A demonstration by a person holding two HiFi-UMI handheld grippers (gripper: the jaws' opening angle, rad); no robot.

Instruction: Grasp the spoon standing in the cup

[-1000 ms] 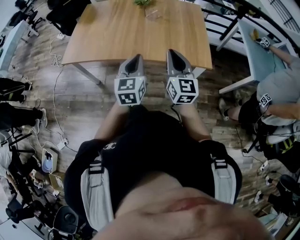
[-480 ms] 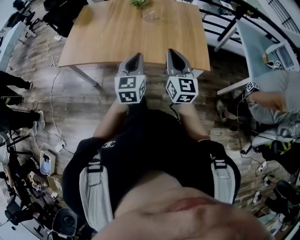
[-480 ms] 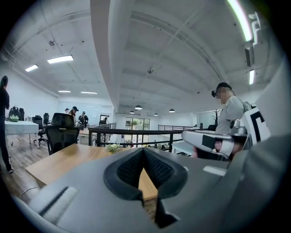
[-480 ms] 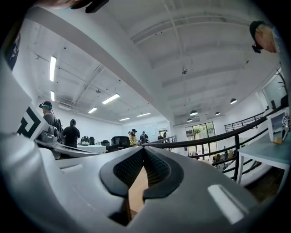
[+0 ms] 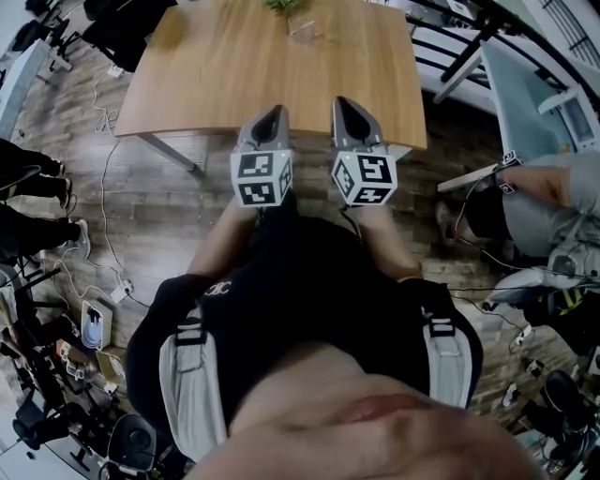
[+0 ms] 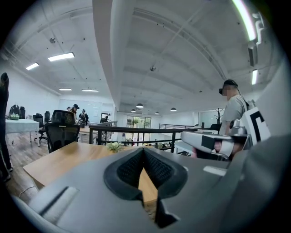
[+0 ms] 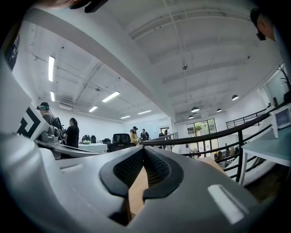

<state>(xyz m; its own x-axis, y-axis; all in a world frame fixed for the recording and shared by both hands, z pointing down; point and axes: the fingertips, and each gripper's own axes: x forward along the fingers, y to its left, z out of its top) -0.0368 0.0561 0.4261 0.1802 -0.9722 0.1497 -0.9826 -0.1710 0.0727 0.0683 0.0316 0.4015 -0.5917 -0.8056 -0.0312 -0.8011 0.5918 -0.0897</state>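
A clear cup stands at the far edge of the wooden table, beside a small green plant; it is too small to make out a spoon in it. My left gripper and right gripper are held side by side over the table's near edge, close to my body and far from the cup. Both are shut with nothing between the jaws. In the left gripper view the left gripper points over the table toward the plant. The right gripper shows its tips meeting.
A white desk with a person beside it stands to the right. Black railing runs behind the table. Office chairs stand at the far left. Cables and gear lie on the floor to my left.
Both grippers have stayed where they were. The person at the right has shifted beside the white desk.
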